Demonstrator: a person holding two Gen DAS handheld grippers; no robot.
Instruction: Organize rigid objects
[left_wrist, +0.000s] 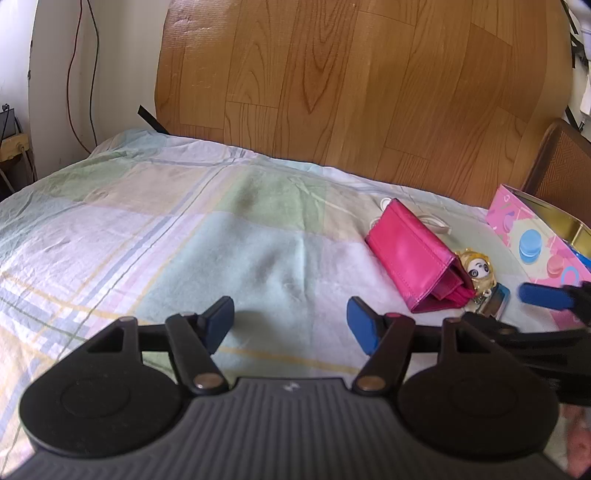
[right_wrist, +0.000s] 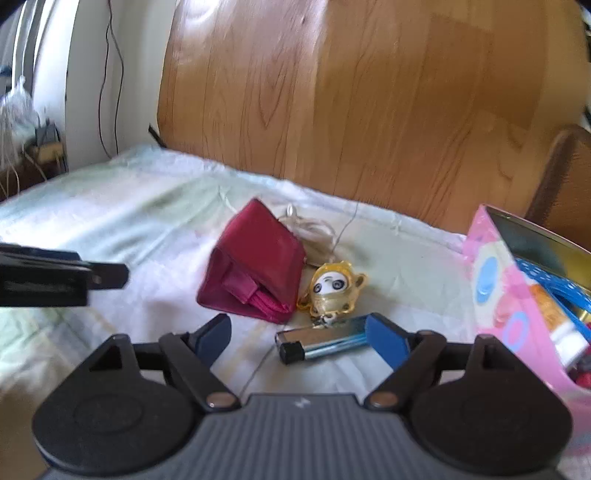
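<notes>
1. A bed covered by a pale checked sheet (left_wrist: 155, 221) is seen from both wrist cameras, with a wood-grain headboard (left_wrist: 369, 92) standing behind it.
2. The left gripper (left_wrist: 291, 321) is held over a bare patch of the sheet; its blue-padded jaws are spread wide apart and nothing is gripped between them.
3. The right gripper (right_wrist: 301, 341) is held low over a cluster of small things, with its jaws parted and no pad seen pressing on anything.
4. A lighter (right_wrist: 321, 341) with a silver and blue body and a black cap is shown lying flat on the sheet between the right gripper's fingers, its blue end just beside the right-hand pad (right_wrist: 388, 341); contact cannot be told.
5. A pink wallet (right_wrist: 255, 266) is propped like a tent just beyond the lighter, with a yellow keychain figure (right_wrist: 332, 291) just beside it on the right.
6. A coiled white cord (right_wrist: 314, 232) is glimpsed behind the wallet.
7. A pink box (right_wrist: 509, 295) is seen open at the right edge of the bed, with several colourful items inside that are too blurred to name.
</notes>
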